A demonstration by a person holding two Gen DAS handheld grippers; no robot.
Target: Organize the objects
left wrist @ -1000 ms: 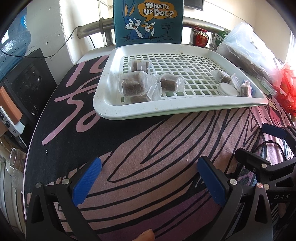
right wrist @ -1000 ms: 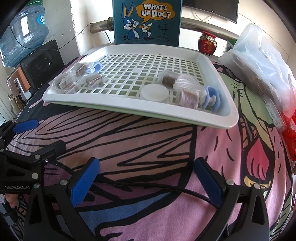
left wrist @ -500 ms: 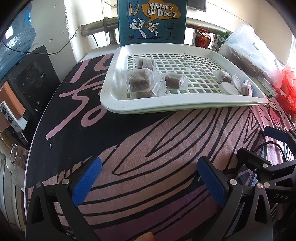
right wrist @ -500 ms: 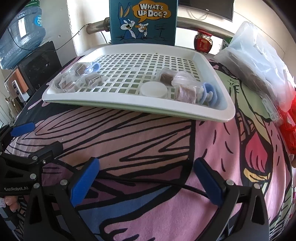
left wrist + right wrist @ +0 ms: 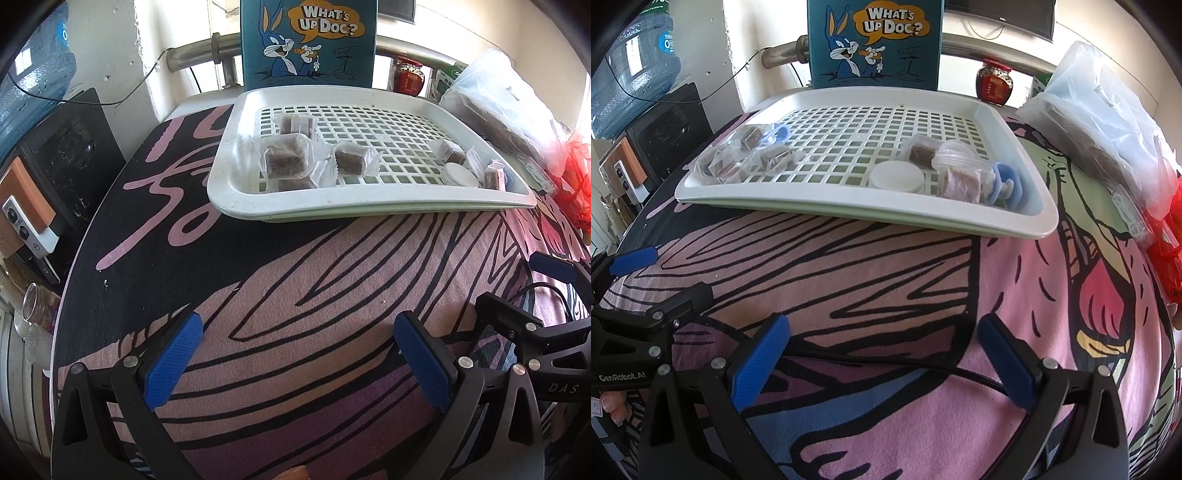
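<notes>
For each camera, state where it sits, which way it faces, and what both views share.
Left wrist: on the left gripper, low over the cloth, facing the white tray; the right gripper shows at its right edge.
Right wrist: on the right gripper, facing the same tray; the left gripper shows at left.
Shared: tray, wrapped cakes, cartoon box.

Right claw (image 5: 882,354) gapes empty, well short of the tray (image 5: 1015,218).
</notes>
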